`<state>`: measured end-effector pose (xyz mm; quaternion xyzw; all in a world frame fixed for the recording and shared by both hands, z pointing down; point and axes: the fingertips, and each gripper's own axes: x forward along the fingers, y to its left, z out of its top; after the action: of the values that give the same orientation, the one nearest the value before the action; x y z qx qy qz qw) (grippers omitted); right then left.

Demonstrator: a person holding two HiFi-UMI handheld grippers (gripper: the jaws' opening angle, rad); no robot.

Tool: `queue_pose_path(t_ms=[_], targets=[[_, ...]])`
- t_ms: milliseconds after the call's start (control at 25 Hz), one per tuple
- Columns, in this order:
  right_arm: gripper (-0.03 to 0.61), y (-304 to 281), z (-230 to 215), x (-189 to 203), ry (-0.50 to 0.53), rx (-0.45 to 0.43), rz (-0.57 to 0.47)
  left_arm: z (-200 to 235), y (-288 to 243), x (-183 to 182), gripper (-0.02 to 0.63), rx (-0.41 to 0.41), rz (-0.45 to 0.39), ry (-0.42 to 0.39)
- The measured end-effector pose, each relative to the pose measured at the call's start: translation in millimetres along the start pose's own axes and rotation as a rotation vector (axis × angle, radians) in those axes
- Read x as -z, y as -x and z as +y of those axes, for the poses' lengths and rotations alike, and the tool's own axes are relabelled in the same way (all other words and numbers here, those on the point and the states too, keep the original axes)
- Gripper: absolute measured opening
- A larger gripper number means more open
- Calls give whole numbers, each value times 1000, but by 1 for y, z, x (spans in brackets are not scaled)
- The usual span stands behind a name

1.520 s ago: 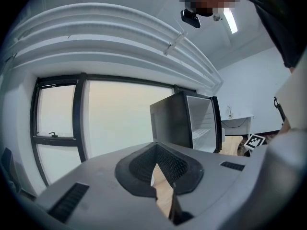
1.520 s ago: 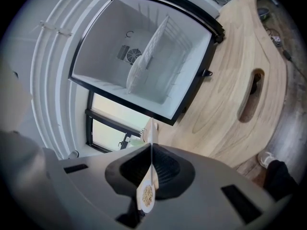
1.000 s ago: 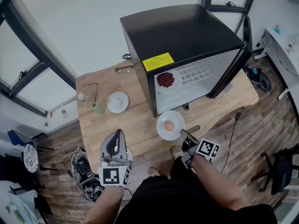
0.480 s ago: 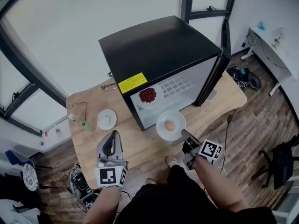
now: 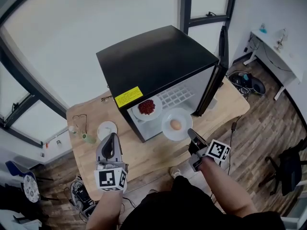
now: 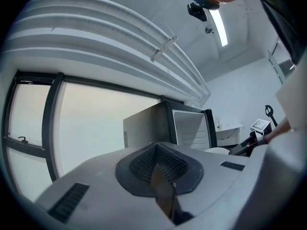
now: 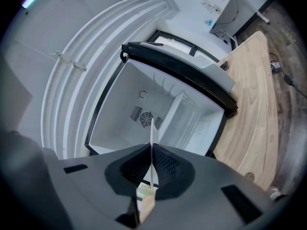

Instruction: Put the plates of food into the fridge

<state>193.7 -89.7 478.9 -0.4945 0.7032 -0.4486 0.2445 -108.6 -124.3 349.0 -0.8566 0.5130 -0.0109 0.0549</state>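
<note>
Raised since a second ago, egg plate point(image 5: 176, 124) now at the open fridge point(image 5: 158, 66) front, right gripper point(image 5: 191, 132) clamped on its rim. Jaws of left gripper point(image 5: 111, 140) together, empty, over the table point(image 5: 153, 152). Red-food plate point(image 5: 147, 108) inside fridge.

A pale wooden table with rounded corners point(image 5: 158, 152) stands on a dark brown plank floor point(image 5: 268, 128). Beside it is a large bright window with dark metal frames point(image 6: 33, 128). A white desk point(image 5: 276, 42) stands at the white wall on the right. A long ceiling tube lamp point(image 6: 221, 25) is lit.
</note>
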Motion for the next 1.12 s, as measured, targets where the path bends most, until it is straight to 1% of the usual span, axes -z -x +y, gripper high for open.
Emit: queue_pose_path(t_ms=[80, 200, 400, 560, 760, 880, 1000, 1120], targets=[[31, -1, 1, -12, -1, 1, -17, -1, -3, -2, 3, -2, -2, 0], [30, -7, 7, -32, 27, -33, -41, -1, -8, -3, 3, -9, -3, 3], [31, -17, 7, -54, 41, -51, -58, -5, -18, 0, 3, -18, 3, 9], [31, -24, -4, -64, 7, -3, -55, -2, -27, -9, 3, -43, -12, 2], [31, -41, -9, -74, -8, -8, -57, 6, -33, -14, 3, -76, -16, -11], [31, -51, -13, -81, 3, -2, -52, 8, -35, -14, 3, -97, -11, -15], [31, -63, -9, -88, 12, -49, -53, 9, -37, -13, 3, -116, -7, -14], [31, -70, -16, -93, -3, -28, -50, 9, -37, -11, 3, -128, 3, -18]])
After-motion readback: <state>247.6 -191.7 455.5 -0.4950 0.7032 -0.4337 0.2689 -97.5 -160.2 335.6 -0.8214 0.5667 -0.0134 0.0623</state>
